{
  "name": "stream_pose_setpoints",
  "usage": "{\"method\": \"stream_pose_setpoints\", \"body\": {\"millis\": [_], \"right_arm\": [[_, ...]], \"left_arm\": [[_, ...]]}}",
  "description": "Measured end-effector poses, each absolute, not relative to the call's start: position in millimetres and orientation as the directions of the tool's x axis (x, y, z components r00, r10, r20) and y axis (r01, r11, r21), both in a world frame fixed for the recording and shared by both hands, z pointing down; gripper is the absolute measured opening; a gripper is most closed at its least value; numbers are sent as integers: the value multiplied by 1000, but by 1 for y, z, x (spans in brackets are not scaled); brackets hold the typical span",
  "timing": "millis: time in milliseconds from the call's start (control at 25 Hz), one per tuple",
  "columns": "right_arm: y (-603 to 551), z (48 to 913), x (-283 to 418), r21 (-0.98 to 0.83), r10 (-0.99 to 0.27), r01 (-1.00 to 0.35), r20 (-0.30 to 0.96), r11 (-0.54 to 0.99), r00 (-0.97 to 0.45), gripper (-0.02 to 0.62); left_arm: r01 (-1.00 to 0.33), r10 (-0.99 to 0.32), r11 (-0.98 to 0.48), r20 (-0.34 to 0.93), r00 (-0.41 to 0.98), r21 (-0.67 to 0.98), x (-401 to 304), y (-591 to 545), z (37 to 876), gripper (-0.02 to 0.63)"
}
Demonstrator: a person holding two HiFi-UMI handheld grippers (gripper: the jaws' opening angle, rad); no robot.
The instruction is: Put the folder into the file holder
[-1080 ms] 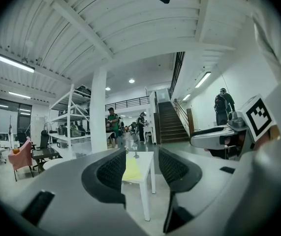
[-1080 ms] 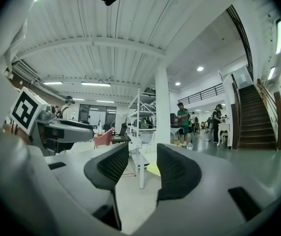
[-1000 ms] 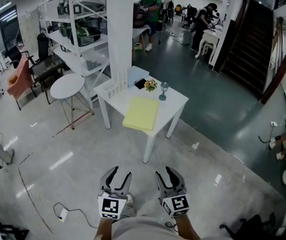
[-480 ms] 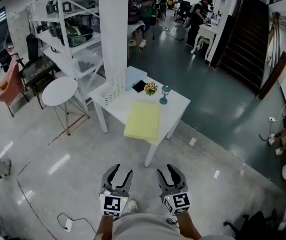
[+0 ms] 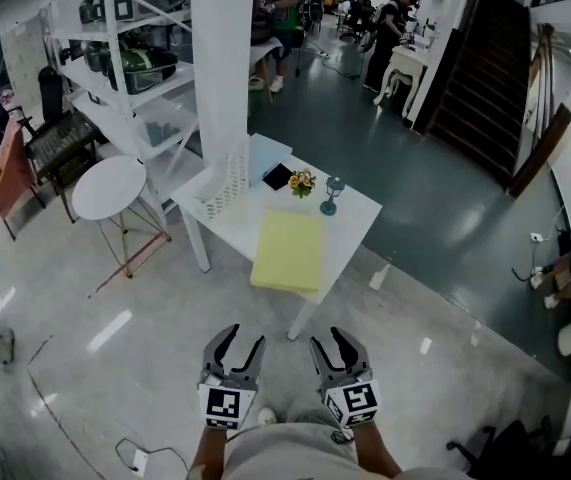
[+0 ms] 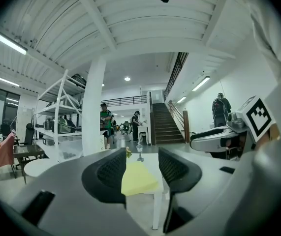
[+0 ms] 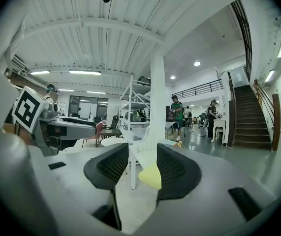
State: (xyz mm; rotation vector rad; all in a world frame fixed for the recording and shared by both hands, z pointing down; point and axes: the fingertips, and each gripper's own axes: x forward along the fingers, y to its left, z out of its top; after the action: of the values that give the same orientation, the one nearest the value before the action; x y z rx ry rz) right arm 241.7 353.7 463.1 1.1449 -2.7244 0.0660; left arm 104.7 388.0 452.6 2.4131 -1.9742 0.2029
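While both tongs hang low over the floor, the yellow folder (image 5: 287,251) lies flat on the near half of a white desk (image 5: 353,216), its front end reaching the desk's near edge. Nothing touches it. At the far left corner of the same desk, well apart from the folder, stands the white perforated file holder (image 5: 227,182), upright and close to a white pillar (image 5: 220,58). Beyond the folder, toward the back of the desk, sit a small bunch of flowers (image 5: 300,179), a stemmed glass (image 5: 333,194), a flat black item (image 5: 278,175) and a pale blue sheet or folder (image 5: 268,152) just beside the file holder.

Left of the desk is a round white side table (image 5: 110,186), with a white shelving rack (image 5: 130,63) behind it. Several people stand among desks in the background, and a dark staircase rises at the right.

At the bottom of the head view, the person holds the left tongs (image 5: 243,336) and the right tongs (image 5: 329,338) side by side over the pale floor (image 5: 145,298), well short of the desk and aimed toward it. Each pair of jaws stands a little apart and grips nothing; the right pair looks slightly narrower. Between each pair, only the distant desk and folder show.
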Motion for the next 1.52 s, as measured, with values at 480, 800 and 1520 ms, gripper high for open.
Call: {"method": "stream_pose_setpoints", "body": {"millis": [480,800,1520], "right_arm": [[287,475,203,16,-681,-694,210,720,-702,163],[206,471,186,3,-668,-684,219,729,-711,163],[32,498,187,-50,-674,-710,276,702,-686,163]], "left_arm": [[-980,-974,-193,127,186,-45,69,325,465,219],[-981,-972,-188,153,179,-48,51,250,462,219],[-974,-950,-222,234,208,-33,44,74,486,219]]}}
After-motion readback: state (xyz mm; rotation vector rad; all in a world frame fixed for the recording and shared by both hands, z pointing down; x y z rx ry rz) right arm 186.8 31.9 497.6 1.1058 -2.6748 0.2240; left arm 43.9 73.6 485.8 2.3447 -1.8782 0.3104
